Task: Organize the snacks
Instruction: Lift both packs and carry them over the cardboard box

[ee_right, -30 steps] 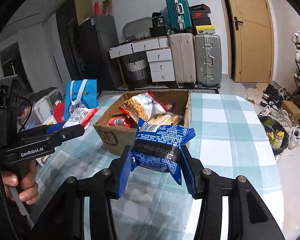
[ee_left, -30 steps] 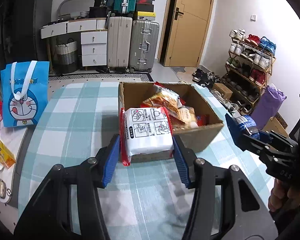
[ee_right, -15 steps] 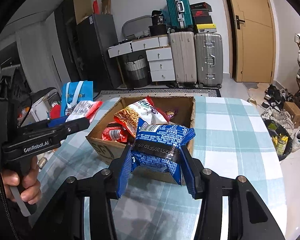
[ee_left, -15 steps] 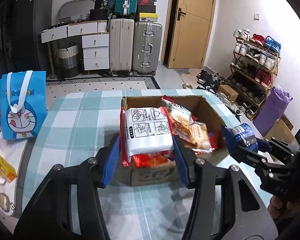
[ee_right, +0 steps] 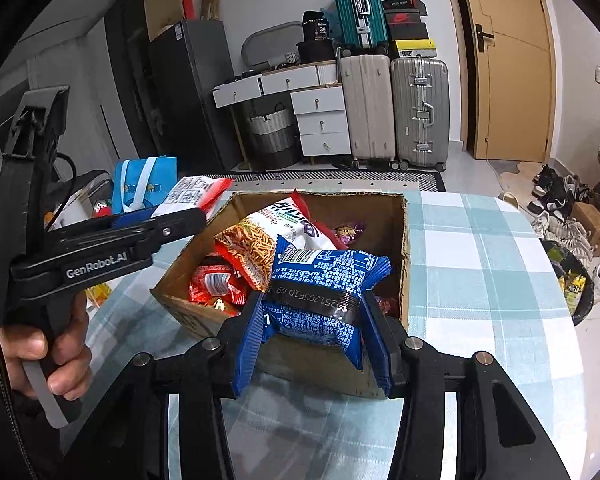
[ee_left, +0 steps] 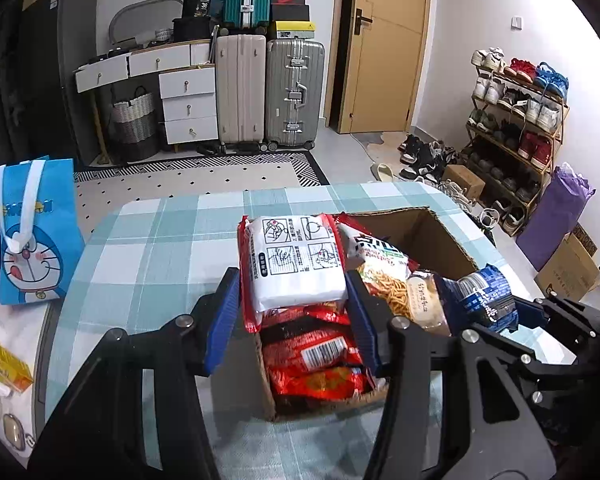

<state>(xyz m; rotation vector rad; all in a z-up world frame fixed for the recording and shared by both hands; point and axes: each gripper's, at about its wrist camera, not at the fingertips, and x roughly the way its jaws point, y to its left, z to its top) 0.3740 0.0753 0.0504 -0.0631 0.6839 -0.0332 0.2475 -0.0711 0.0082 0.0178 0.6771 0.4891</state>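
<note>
An open cardboard box (ee_left: 444, 236) (ee_right: 405, 248) stands on the checked table, filled with red packets (ee_left: 312, 356), a noodle-snack bag (ee_left: 384, 268) and other snacks. My left gripper (ee_left: 294, 304) is shut on a white and red noodle packet (ee_left: 296, 260) and holds it over the box's near left corner. My right gripper (ee_right: 314, 328) is shut on a blue snack packet (ee_right: 324, 284), held over the box's near edge. That blue packet also shows in the left wrist view (ee_left: 484, 292).
A blue Doraemon bag (ee_left: 32, 232) stands at the table's left edge. A yellow packet (ee_left: 4, 368) lies on a white surface to the left. Suitcases, drawers, a door and a shoe rack line the room beyond the table.
Both grippers have moved forward and up over the box with their packets still held. The box now sits under and just ahead of the fingers.
</note>
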